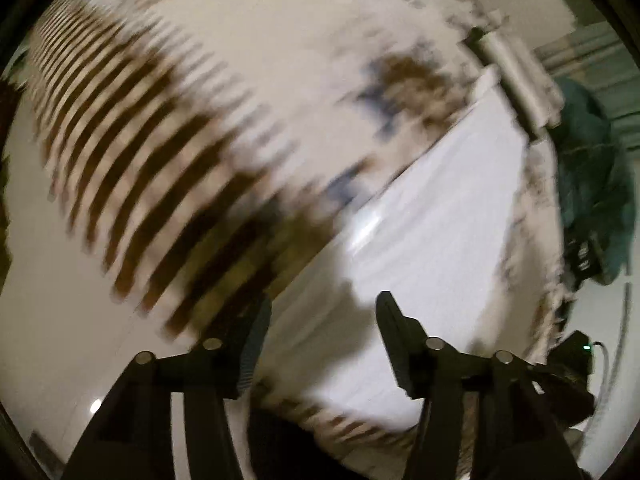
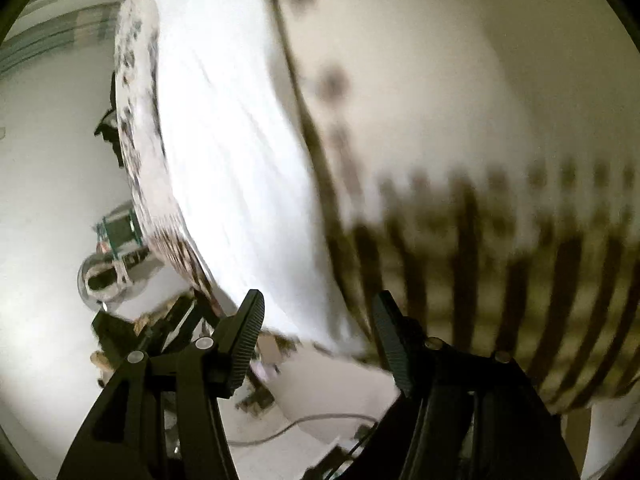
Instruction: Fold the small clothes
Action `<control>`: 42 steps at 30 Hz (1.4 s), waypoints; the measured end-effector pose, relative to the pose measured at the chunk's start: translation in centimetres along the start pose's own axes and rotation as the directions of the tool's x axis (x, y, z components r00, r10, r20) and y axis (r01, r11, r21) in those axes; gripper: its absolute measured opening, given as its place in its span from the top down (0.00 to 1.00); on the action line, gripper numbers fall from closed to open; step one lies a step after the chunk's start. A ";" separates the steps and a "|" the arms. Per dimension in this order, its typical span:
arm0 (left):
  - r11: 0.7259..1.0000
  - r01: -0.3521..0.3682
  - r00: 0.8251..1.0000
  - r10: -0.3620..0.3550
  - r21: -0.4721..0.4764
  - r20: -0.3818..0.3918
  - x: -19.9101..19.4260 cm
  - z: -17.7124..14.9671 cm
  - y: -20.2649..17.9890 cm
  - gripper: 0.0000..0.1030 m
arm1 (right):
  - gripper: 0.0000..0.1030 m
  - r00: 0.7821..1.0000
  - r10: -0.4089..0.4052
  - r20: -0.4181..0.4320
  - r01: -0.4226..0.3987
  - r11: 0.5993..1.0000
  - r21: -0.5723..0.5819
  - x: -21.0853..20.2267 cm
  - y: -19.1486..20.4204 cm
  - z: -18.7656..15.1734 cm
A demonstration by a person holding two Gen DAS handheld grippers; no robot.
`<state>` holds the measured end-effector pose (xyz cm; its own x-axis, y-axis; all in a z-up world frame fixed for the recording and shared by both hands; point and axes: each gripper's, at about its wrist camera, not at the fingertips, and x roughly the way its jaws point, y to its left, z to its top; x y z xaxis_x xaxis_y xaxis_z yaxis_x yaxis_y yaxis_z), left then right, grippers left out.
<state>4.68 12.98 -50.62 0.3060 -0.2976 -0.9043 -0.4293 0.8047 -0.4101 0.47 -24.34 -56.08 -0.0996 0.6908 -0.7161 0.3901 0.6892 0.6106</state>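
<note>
Ahead of the left gripper (image 1: 322, 332), whose jaws are standing apart with nothing between them, a white garment (image 1: 432, 216) is lying on a patterned, brown-striped cloth (image 1: 168, 152), its long axis running diagonally away to the upper right. The right gripper (image 2: 318, 332) is also gaping empty over the garment's near edge. Motion blur is smearing everything; the garment's far end is cut off.

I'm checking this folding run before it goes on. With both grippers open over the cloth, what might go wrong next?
1. The brown-striped garment lies loose between the open left gripper and the open right gripper, so its fold may slacken.
2. Both views are blurred, so a regrasp may miss the edge.
3. A thin cable near the right gripper could snag.
</note>
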 end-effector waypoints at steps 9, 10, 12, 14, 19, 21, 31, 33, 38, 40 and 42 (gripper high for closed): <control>0.931 0.244 0.970 -0.239 0.273 -0.053 10.4 21.1 -19.3 0.37 | 0.42 0.966 -0.084 0.246 0.092 0.995 -0.024 -8.4 6.6 16.7; 0.925 0.244 0.970 -0.234 0.291 -0.069 11.7 22.4 -20.5 0.37 | 0.42 0.958 -0.092 0.271 0.103 0.994 -0.024 -9.0 7.3 19.9; 0.893 0.290 0.956 -0.256 0.345 -0.140 16.8 26.6 -24.2 0.37 | 0.42 0.951 -0.078 0.298 0.085 0.996 -0.012 -9.8 8.3 24.9; 0.876 0.307 0.949 -0.252 0.372 -0.188 19.9 28.7 -25.7 0.37 | 0.39 0.950 -0.034 0.309 0.045 0.999 -0.027 -10.8 7.6 30.6; 0.862 0.356 0.920 -0.255 0.361 -0.299 26.7 31.9 -27.8 0.37 | 0.37 0.963 0.065 0.262 -0.052 0.997 -0.055 -7.7 7.9 41.0; 0.849 0.384 0.912 -0.288 0.363 -0.291 26.8 32.0 -28.4 0.37 | 0.36 0.965 0.109 0.237 -0.098 0.994 -0.056 -6.1 8.2 43.7; 0.763 0.393 0.918 -0.351 0.513 -0.182 22.6 30.3 -32.0 0.97 | 0.93 0.955 0.123 0.269 -0.075 0.981 -0.182 -6.2 11.7 44.6; 0.748 0.389 0.917 -0.368 0.538 -0.152 20.1 29.3 -31.9 0.97 | 0.94 0.949 0.143 0.280 -0.088 0.976 -0.200 -6.7 12.4 43.5; 0.706 0.413 0.898 -0.421 0.575 -0.127 15.4 27.5 -30.3 0.96 | 0.94 0.929 0.207 0.308 -0.111 0.947 -0.300 -9.3 15.1 39.2; 0.696 0.432 0.889 -0.435 0.573 -0.141 13.3 25.7 -28.9 0.96 | 0.94 0.924 0.219 0.313 -0.103 0.931 -0.349 -10.1 16.0 36.4; 0.700 0.449 0.884 -0.439 0.555 -0.160 11.5 24.2 -26.4 0.93 | 0.94 0.923 0.237 0.302 -0.107 0.914 -0.392 -11.1 15.2 32.6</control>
<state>40.08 0.74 -47.30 0.3226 -0.6990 -0.6382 0.3082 0.7151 -0.6274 37.30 -28.67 -49.87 0.2769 0.7356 -0.6183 0.0077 0.6417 0.7669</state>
